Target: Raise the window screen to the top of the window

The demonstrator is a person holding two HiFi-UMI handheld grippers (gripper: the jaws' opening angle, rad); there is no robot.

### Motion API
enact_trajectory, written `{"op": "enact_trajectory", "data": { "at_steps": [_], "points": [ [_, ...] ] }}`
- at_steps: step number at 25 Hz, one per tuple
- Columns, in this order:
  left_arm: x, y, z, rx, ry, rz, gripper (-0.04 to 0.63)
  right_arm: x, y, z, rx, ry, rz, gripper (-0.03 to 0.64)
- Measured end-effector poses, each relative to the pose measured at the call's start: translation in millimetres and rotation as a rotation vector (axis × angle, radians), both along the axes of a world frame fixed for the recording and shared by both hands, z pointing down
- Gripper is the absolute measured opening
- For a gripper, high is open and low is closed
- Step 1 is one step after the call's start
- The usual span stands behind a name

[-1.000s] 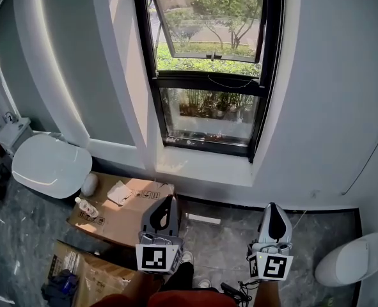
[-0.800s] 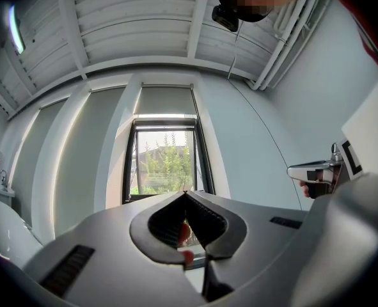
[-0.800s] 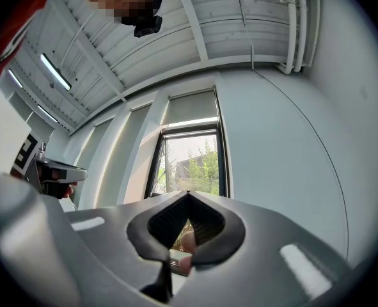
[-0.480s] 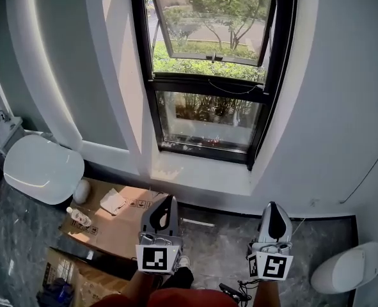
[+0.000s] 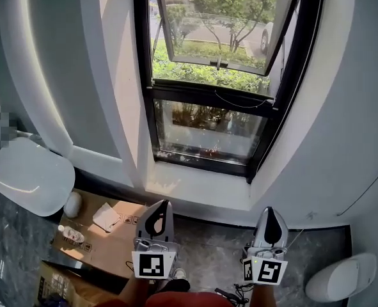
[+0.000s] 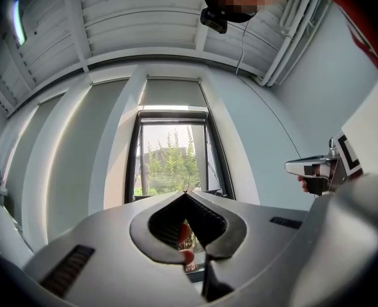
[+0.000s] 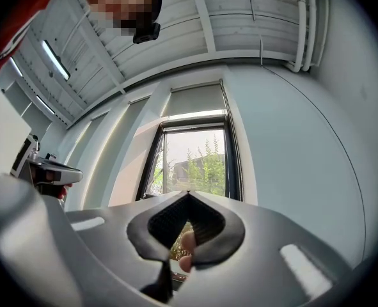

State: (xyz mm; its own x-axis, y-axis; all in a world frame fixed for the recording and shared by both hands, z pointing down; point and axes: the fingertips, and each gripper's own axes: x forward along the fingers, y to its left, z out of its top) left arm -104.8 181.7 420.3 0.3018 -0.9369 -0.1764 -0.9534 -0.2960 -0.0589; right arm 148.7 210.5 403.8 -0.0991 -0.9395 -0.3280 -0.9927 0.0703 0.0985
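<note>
The window (image 5: 201, 93), black-framed, is set in the wall ahead. Its upper sash (image 5: 214, 18) is swung outward and its lower pane (image 5: 208, 126) is closed above a sunlit sill (image 5: 198, 185). The screen cannot be picked out in the opening. In the gripper views a grey panel (image 6: 171, 93) sits just above the window's top edge; whether that is the screen cannot be told.

The left gripper (image 5: 162, 203) and right gripper (image 5: 270, 210) are low and side by side, well apart from the window and pointing toward it. Each has its jaws pressed together tip to tip with nothing between them.

On the floor (image 5: 214, 248), a box (image 5: 102, 238) lies by the left gripper, with a bottle (image 5: 70, 234) at its left end. A toilet (image 5: 32, 174) stands near the box's left edge.
</note>
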Motion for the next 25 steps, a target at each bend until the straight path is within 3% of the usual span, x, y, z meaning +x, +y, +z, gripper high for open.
{"op": "enact_trajectory", "data": {
  "at_steps": [12, 25],
  "points": [
    [-33.3, -96.5, -7.1, 0.023, 0.024, 0.041, 0.006, -30.4, -84.1, -13.8, 0.021, 0.025, 0.065, 0.011],
    [-34.5, -146.8, 1.7, 0.011, 0.007, 0.072, 0.006, -34.7, -127.4, -3.0, 0.019, 0.005, 0.090, 0.011]
  ]
}}
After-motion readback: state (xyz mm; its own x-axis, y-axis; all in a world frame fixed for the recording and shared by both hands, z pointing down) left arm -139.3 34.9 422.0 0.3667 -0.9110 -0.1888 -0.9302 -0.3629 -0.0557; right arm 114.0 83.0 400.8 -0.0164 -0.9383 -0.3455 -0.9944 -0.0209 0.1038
